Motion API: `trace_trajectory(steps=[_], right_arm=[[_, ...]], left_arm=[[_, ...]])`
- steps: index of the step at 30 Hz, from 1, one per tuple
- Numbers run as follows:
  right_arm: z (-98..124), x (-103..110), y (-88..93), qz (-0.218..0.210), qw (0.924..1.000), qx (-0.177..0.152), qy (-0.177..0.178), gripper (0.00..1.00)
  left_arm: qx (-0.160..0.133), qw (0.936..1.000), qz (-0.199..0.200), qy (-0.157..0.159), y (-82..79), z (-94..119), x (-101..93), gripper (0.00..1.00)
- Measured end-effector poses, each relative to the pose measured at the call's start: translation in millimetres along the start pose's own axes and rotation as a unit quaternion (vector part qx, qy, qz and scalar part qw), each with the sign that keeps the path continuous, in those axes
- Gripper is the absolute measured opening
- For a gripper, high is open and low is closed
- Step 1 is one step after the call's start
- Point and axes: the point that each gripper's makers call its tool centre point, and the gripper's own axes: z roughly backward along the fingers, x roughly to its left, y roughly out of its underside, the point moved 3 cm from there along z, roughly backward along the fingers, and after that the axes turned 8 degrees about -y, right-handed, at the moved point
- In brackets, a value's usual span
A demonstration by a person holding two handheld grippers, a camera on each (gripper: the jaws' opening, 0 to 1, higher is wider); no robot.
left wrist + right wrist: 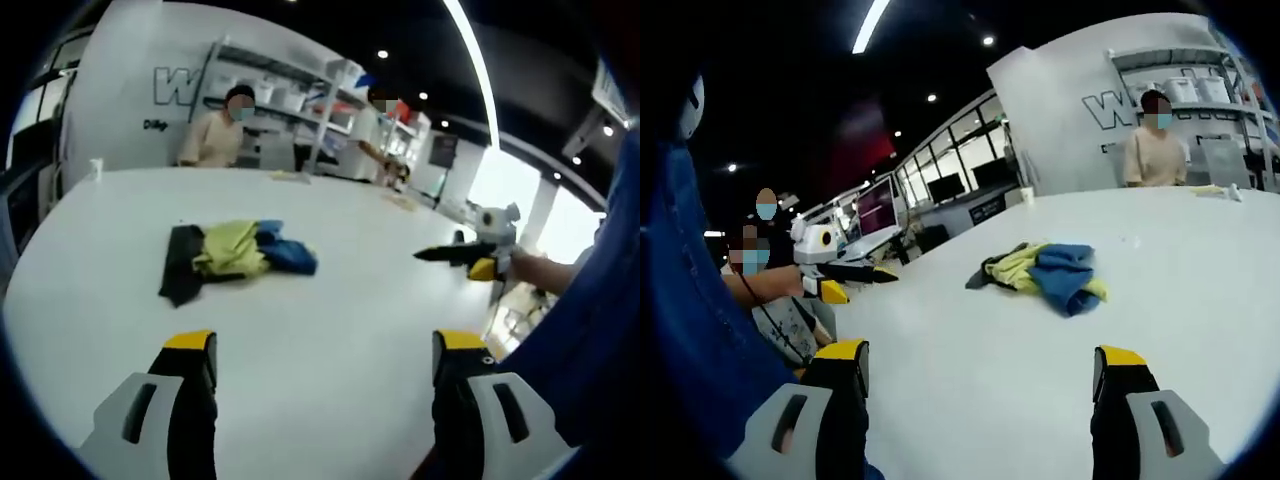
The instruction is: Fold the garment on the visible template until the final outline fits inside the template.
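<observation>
Crumpled garment (235, 255) on white table (330, 330), both grippers' fingers spread, empty; shelving (300, 95) behind in left gripper view.

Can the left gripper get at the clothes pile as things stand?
Probably yes: the left gripper is open and points at the pile, with only bare white table between them and nothing blocking.

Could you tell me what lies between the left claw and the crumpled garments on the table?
Nothing: bare white table separates the left claw from the garments, per the left gripper view.
</observation>
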Motion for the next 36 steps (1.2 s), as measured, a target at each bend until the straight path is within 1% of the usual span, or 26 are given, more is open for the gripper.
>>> trace_trajectory(steps=[4,8,10,13,16,17,20,23,24,26,28,30,32,33,36], right_arm=[[-14.9,-11.5,-16.1,-0.012,0.9997,-0.017,-0.012,0.91],[-26.5,-28.4,-34.1,-0.027,0.9989,-0.035,-0.015,0.86],[-34.6,-43.8,-46.0,-0.036,0.9983,-0.045,-0.013,0.84],[-45.4,-61.8,-57.2,-0.049,0.9975,-0.051,-0.007,0.83],[-58.4,-70.5,-63.6,-0.046,0.9982,-0.039,-0.002,0.81],[-62.3,-84.6,-68.5,-0.046,0.9984,-0.033,-0.002,0.81],[-77.4,-101.0,-76.1,-0.049,0.9985,-0.023,-0.001,0.79],[-86.5,-104.1,-78.7,-0.049,0.9987,-0.017,-0.003,0.78],[-101.1,-112.4,-85.2,-0.056,0.9983,-0.013,-0.005,0.78],[-107.0,-115.7,-86.9,-0.054,0.9985,-0.007,-0.004,0.78],[-117.5,-121.4,-88.9,-0.052,0.9986,0.005,-0.008,0.78],[-124.4,-129.4,-90.8,-0.053,0.9984,0.015,-0.011,0.78],[-130.9,-130.7,-91.8,-0.051,0.9983,0.025,-0.011,0.78],[-134.3,-137.0,-92.0,-0.054,0.998,0.031,-0.012,0.78],[-140.5,-141.3,-92.9,-0.058,0.9975,0.038,-0.013,0.77]], left_arm=[[-0.004,1.0,-0.001,0.002,-3.4,-3.6,3.4,0.79],[-0.01,0.9999,0.001,0.0,-6.6,-7.0,8.4,0.79],[-0.014,0.9999,0.004,-0.001,-8.7,-9.2,10.7,0.78],[-0.017,0.9998,0.007,0.001,-9.6,-12.0,12.3,0.78],[-0.015,0.9999,0.006,0.004,-8.9,-13.7,13.0,0.78],[-0.015,0.9998,0.002,0.008,-9.4,-13.9,12.2,0.78],[-0.022,0.9996,-0.007,0.016,-13.0,-14.6,10.9,0.77],[-0.025,0.9995,-0.007,0.017,-15.3,-15.4,11.5,0.78],[-0.025,0.9996,0.002,0.011,-17.7,-19.0,17.0,0.79],[-0.026,0.9996,0.003,0.012,-18.5,-19.6,17.9,0.8],[-0.024,0.9996,0.004,0.011,-19.0,-19.8,19.6,0.82],[-0.023,0.9997,0.0,0.009,-18.7,-19.5,21.5,0.83],[-0.017,0.9998,-0.001,0.009,-17.5,-18.4,22.1,0.83],[-0.016,0.9998,-0.001,0.009,-17.3,-18.0,22.3,0.83],[-0.016,0.9998,-0.002,0.008,-16.8,-17.2,23.7,0.84]])
